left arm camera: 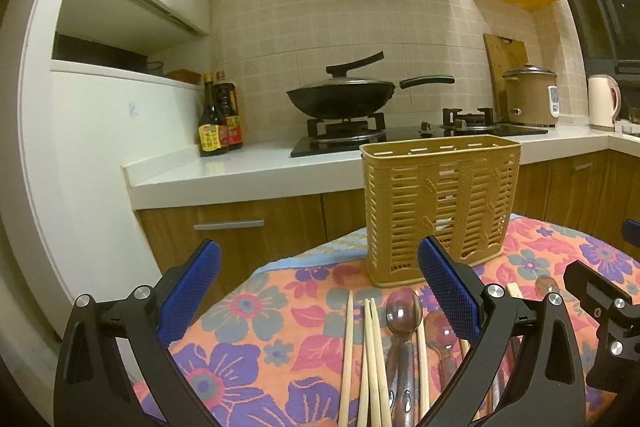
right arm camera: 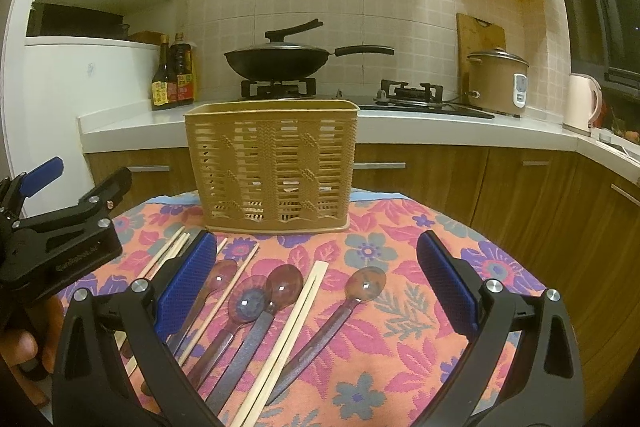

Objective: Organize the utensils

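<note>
On the floral tabletop (right arm camera: 420, 307), spoons (right arm camera: 362, 285) and chopsticks (right arm camera: 288, 339) lie loose at 6 o'clock of the slatted holder (right arm camera: 272, 163) (unloaded, task unstarted), left gripper (left arm camera: 320, 291) and right gripper (right arm camera: 316, 283) fingers both wide, empty, staged for first pick.

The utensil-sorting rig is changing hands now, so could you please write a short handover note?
Left gripper: open, empty, hovering over the chopsticks.
Right gripper: open, empty, above the spoons.
Tan slotted plastic utensil basket stands upright at the far edge of the floral tablecloth; nothing visibly stored in it.
Pale wooden chopsticks and translucent brown plastic spoons lie loose in front of it.
Done: nothing.
Left: move every utensil into the basket.
</note>
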